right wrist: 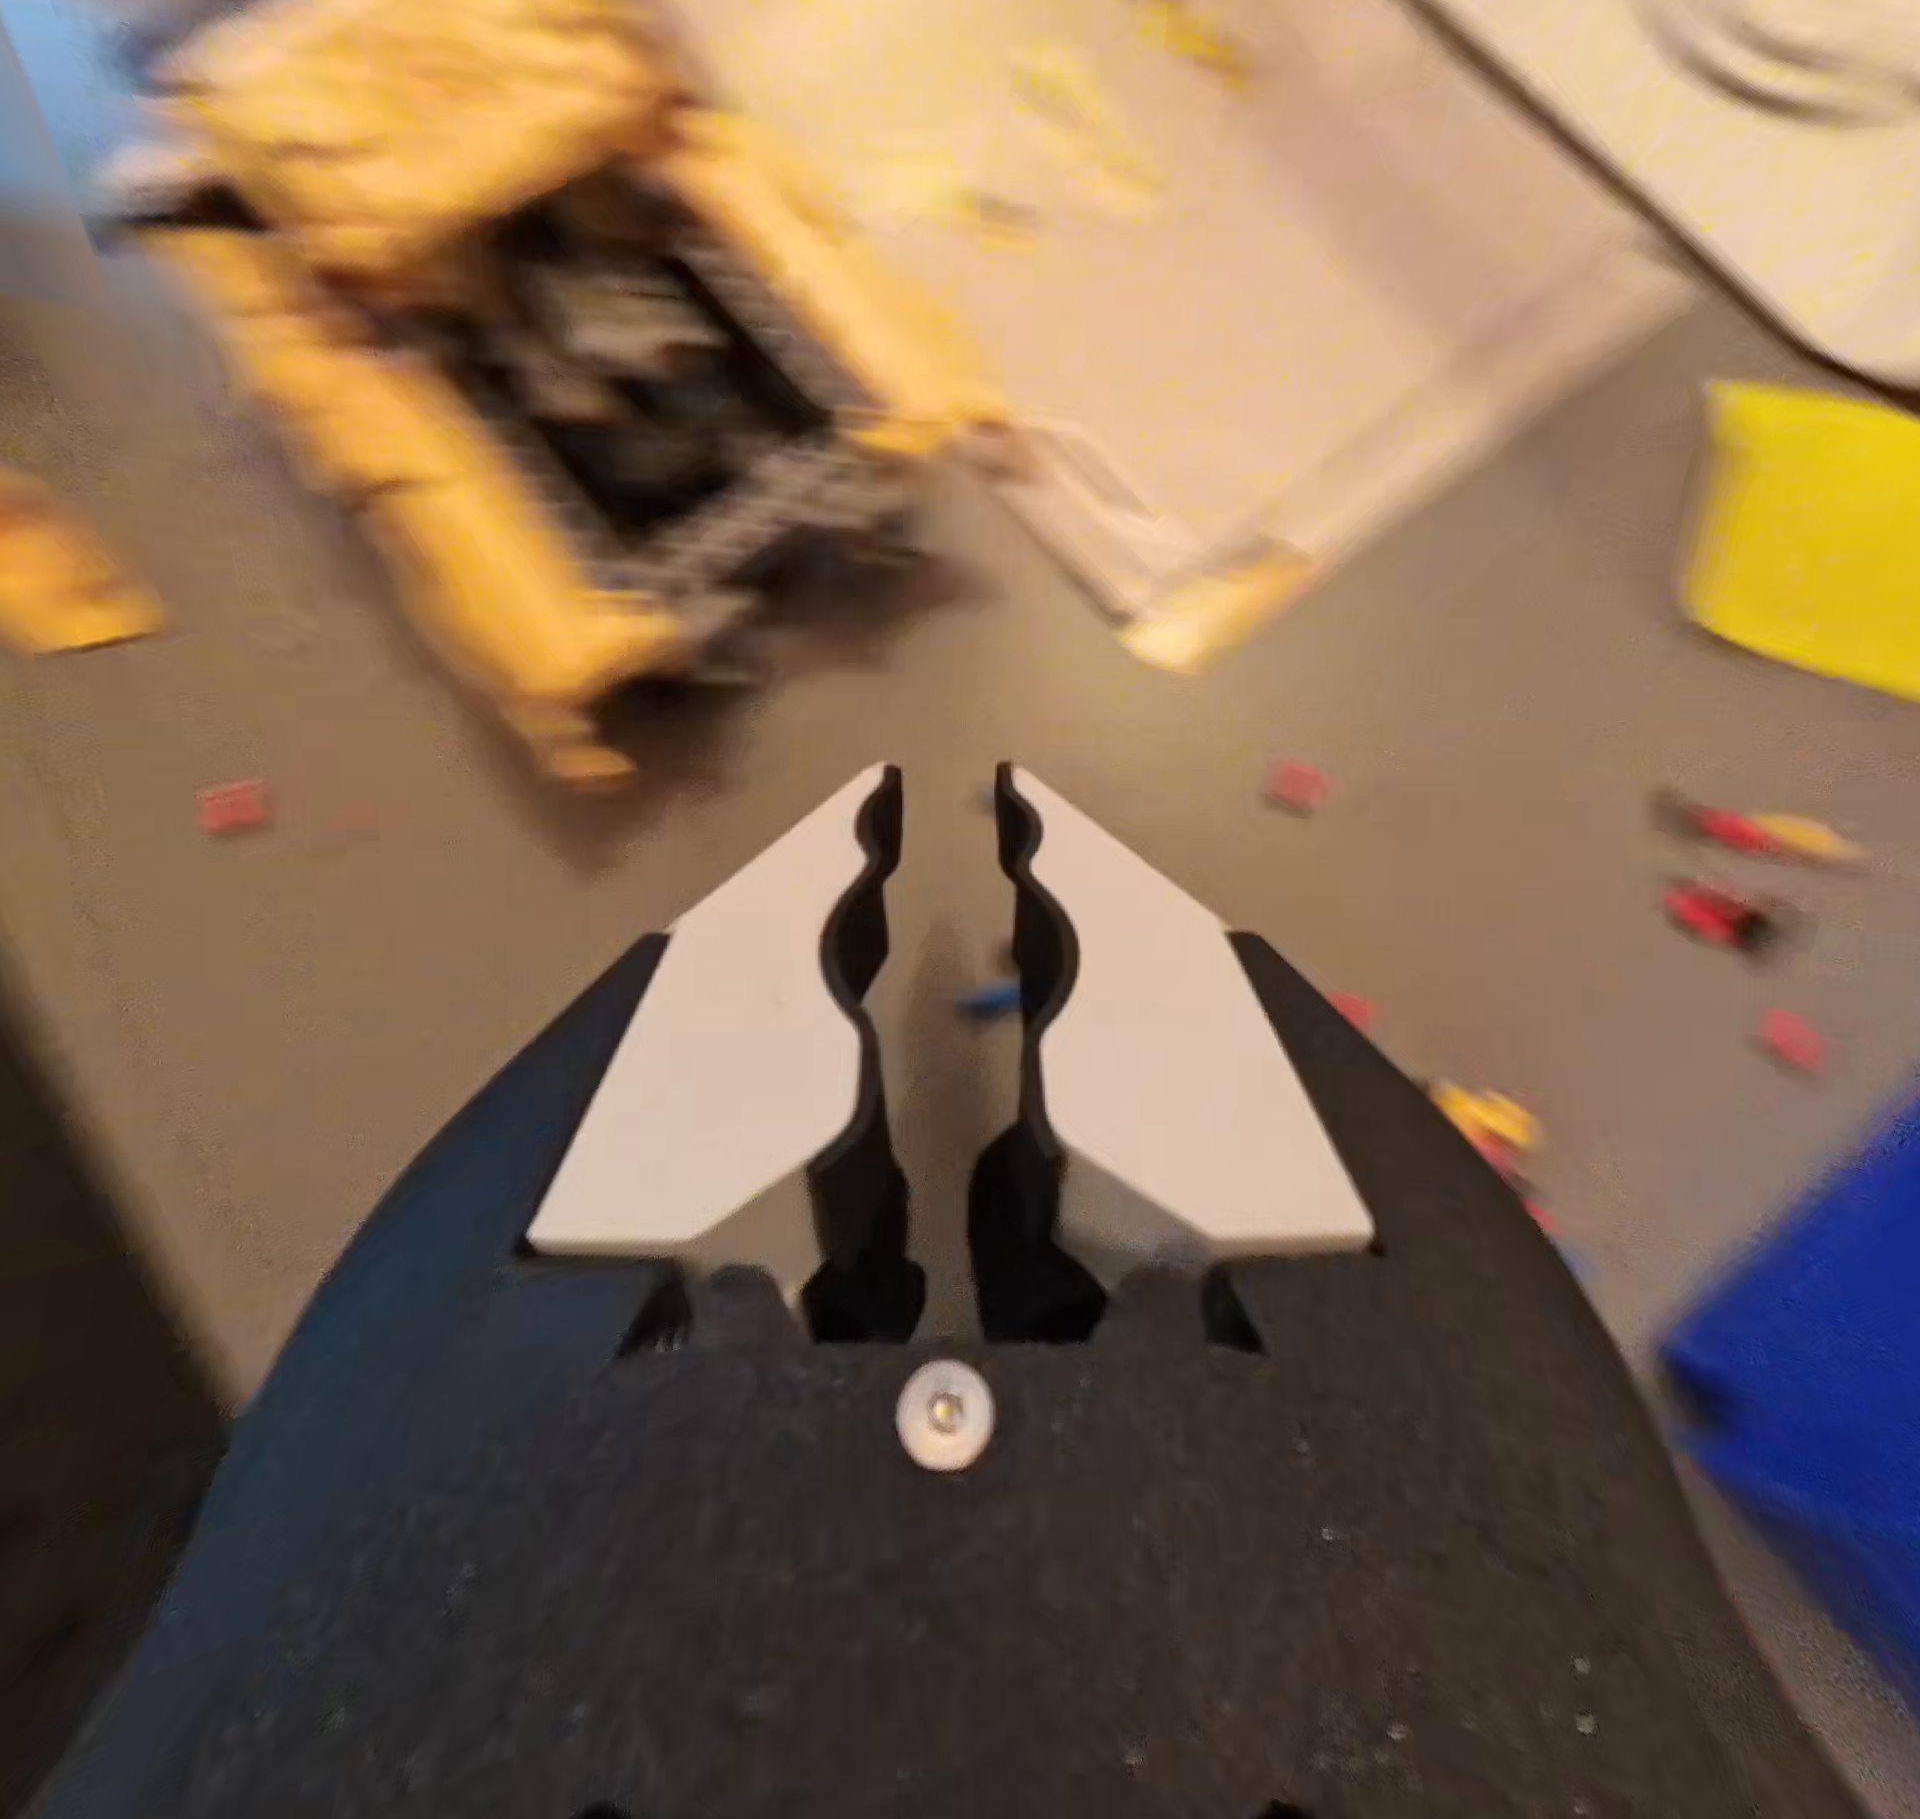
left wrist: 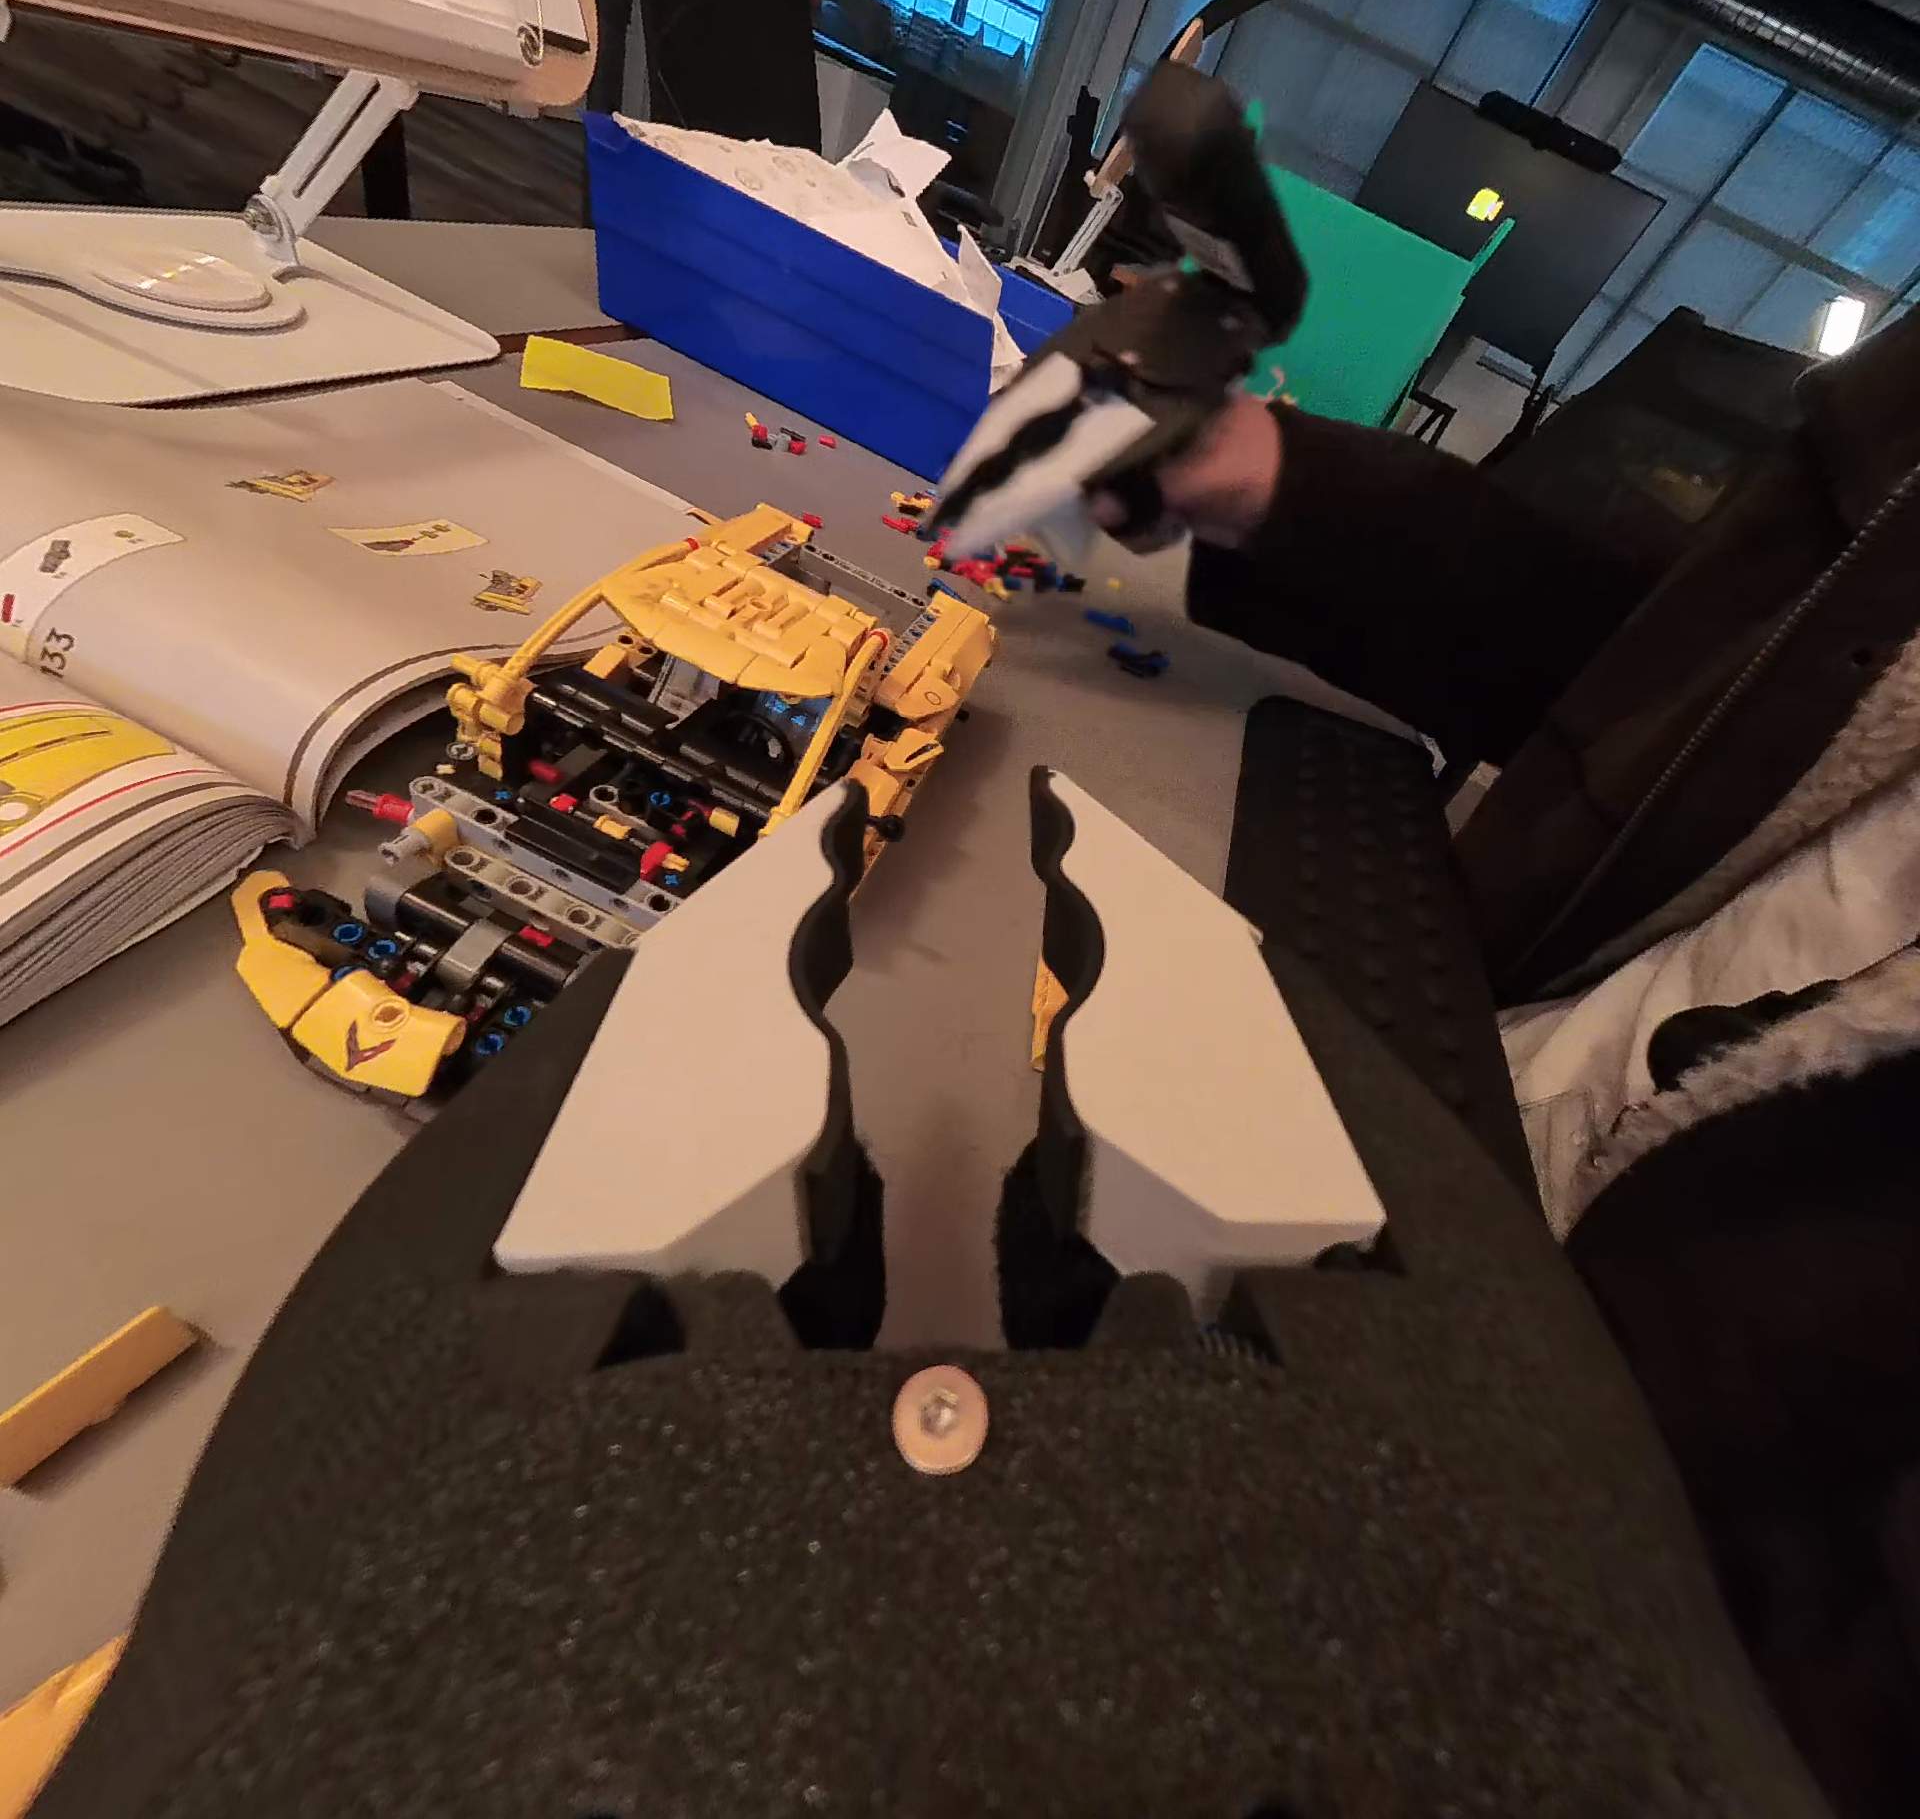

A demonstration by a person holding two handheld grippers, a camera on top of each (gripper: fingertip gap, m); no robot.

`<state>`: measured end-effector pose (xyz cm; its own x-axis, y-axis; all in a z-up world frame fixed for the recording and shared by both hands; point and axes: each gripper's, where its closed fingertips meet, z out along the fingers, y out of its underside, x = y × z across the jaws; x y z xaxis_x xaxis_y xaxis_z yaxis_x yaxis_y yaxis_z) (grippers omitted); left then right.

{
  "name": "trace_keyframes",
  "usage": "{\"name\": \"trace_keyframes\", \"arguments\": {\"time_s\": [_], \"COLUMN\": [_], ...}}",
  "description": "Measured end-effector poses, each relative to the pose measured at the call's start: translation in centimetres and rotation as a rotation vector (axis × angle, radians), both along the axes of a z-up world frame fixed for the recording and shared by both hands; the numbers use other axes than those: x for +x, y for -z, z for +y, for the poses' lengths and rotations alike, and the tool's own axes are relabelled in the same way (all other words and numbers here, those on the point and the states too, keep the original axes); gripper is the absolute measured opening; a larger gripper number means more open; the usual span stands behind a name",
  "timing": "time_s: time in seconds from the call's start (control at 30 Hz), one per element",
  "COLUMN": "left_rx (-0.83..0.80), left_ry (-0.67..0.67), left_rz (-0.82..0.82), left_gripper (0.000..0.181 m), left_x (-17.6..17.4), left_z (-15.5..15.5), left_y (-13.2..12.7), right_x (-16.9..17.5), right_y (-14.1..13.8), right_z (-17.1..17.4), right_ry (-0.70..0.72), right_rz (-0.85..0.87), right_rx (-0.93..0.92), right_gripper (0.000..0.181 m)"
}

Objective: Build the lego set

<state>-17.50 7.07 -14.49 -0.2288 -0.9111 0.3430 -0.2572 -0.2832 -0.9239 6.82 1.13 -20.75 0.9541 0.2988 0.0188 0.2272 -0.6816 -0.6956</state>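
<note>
A partly built yellow and black lego car (left wrist: 675,730) lies on the grey table (left wrist: 156,1198), its front bumper toward me. My left gripper (left wrist: 945,782) is open and empty, with its tips just right of the car's side. My right gripper (left wrist: 940,522) hovers over a scatter of small red, blue and black pieces (left wrist: 997,564) behind the car. In the blurred right wrist view the right gripper (right wrist: 945,782) has a narrow gap between its fingers and holds nothing. The car (right wrist: 468,315) lies ahead to its left, and a small blue pin (right wrist: 987,1000) lies on the table under the fingers.
An open instruction booklet (left wrist: 260,626) lies left of the car. A blue bin (left wrist: 790,283) with paper bags stands behind. A yellow paper scrap (left wrist: 597,377), loose yellow panels (left wrist: 94,1385) and a white stand base (left wrist: 208,304) are on the table. A person's dark sleeve (left wrist: 1403,574) is at right. There is about 25 centimeters between the tips of the two grippers. To reach the small blue pin (right wrist: 987,1000) in a straight line is about 5 centimeters for my right fingers, about 30 centimeters for my left.
</note>
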Motion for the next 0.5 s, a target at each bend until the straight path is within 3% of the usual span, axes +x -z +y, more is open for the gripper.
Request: {"name": "trace_keyframes", "arguments": {"time_s": [0.03,0.1,0.2,0.33,0.5], "left_rx": [0.005,0.022,0.04,0.034,0.029], "left_ry": [0.001,0.001,-0.005,-0.005,-0.001], "left_rz": [0.0,0.01,0.023,0.024,0.028], "left_gripper": [0.032,0.032,0.032,0.032,0.032], "left_x": [0.0,0.0,0.0,0.1,0.1], "left_z": [-0.1,-0.1,-0.2,-0.1,-0.1], "left_y": [0.0,0.2,0.6,0.6,0.7], "right_x": [2.5,4.5,7.3,7.7,7.2], "right_y": [0.6,1.2,3.1,3.8,3.3], "right_z": [0.4,1.3,2.1,2.9,3.3], "right_ry": [0.073,0.12,0.175,0.183,0.151], "right_rz": [0.007,0.063,-0.032,-0.034,-0.097], "right_rx": [-0.033,-0.052,-0.08,-0.073,-0.044], "right_gripper": [0.019,0.019,0.017,0.018,0.003]}}
